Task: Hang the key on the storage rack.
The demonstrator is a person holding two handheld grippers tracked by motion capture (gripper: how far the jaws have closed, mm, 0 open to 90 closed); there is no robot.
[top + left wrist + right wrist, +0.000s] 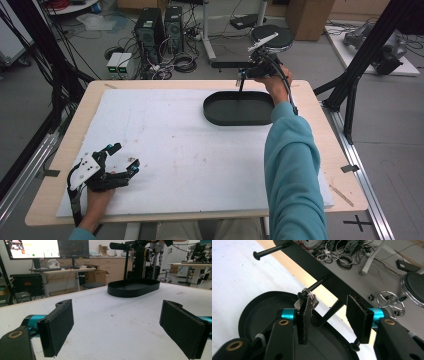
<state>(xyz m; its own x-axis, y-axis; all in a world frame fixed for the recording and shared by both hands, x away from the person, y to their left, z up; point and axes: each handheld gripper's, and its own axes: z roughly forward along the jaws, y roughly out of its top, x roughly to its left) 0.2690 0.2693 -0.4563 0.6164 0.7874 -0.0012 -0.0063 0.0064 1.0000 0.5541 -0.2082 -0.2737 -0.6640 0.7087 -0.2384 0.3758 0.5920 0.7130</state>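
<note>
Where tray (239, 108) ends, bare foam (165, 150).

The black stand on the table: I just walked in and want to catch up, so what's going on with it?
A person holds a hand-held gripper in each hand. The right hand-held gripper is up at the black stand that rises from the oval black tray, its jaws apart. A ring of keys hangs on one of the stand's pegs, right by one jaw pad; nothing is clamped. The left hand-held gripper rests open on the white table mat, away from the tray.
</note>
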